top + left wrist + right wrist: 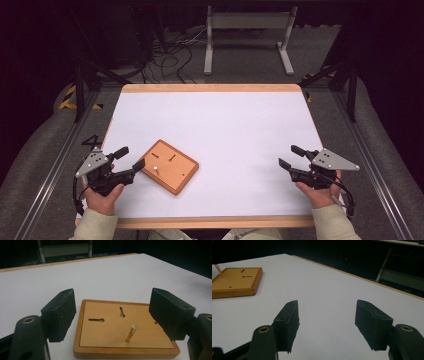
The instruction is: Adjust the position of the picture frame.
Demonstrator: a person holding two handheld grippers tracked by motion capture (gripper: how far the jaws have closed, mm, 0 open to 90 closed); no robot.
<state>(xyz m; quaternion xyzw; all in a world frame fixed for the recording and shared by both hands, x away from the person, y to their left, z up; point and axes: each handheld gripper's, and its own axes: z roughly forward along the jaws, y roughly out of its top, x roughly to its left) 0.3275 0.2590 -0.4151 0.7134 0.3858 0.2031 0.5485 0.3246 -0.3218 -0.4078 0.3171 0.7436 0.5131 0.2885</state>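
On the white desk (215,130) a wooden board (176,172) lies flat at about seven o'clock from the desk's middle, turned so its corners point toward the desk's edges. Its inset top carries two keyhole-shaped slots (96,320) and a slim metal pin (131,333) that stands in the board and leans slightly. The left claw (131,157) sits at nine o'clock from the board, held in the person's left hand (102,197), which comes in from the desk's near edge with the forearm angled up and inward; the claw points level toward three o'clock, with its nearer jaw tip just at the board's left corner. In the left gripper view its jaws stand wide apart, one either side of the board's near end, with nothing gripped between them and the pin standing free in the gap. The right claw (291,156) is well apart from the board, at three o'clock from it near the desk's right edge, held low in the right hand (317,192) and pointing toward nine o'clock. In the right gripper view its jaws are parted over bare desk and hold nothing, with the board off at ten o'clock.
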